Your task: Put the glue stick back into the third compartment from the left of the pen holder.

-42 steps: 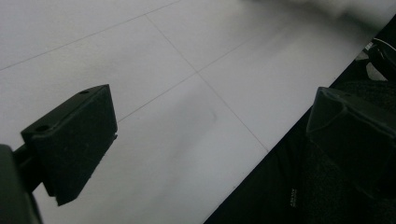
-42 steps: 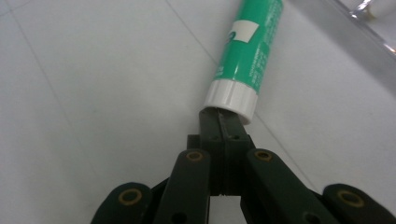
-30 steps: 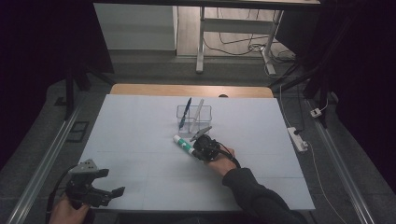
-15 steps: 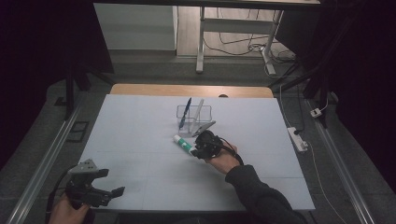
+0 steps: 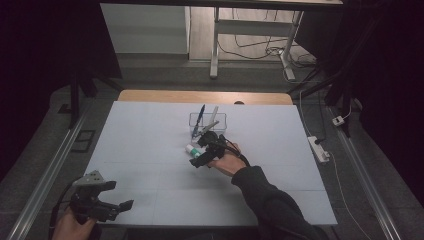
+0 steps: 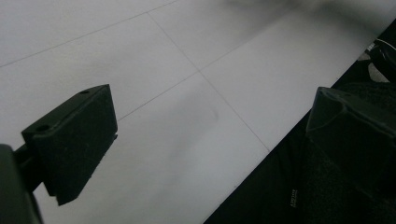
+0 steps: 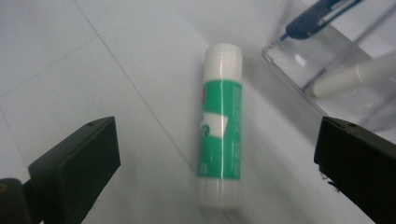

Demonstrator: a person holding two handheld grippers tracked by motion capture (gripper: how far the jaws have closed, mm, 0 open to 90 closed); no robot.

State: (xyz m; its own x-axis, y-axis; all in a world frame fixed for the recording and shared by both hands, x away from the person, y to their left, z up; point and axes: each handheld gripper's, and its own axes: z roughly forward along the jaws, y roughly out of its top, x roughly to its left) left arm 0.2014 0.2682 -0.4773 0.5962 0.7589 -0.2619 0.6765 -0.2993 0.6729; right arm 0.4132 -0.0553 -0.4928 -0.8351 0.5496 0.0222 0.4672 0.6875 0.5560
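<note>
Your white bench (image 5: 150, 150) carries everything. At its centre stands a clear box (image 5: 207, 120) with a blue pen (image 5: 198, 120) and a grey pen (image 5: 212, 116) leaning inside. Your right claw (image 5: 204, 150), just at the box's six o'clock, has just been opening and now stands spread wide, touching nothing. The green-and-white glue stick (image 7: 220, 126) lies flat on the bench between its jaws, free of both. Your left claw (image 5: 107, 202) hovers at the bench's seven o'clock corner, spread and empty.

Glossy plastic glue stick (image 7: 220, 126) beside clear plastic box (image 7: 327, 60) (smooth-walled), matt white table (image 7: 70, 70).
</note>
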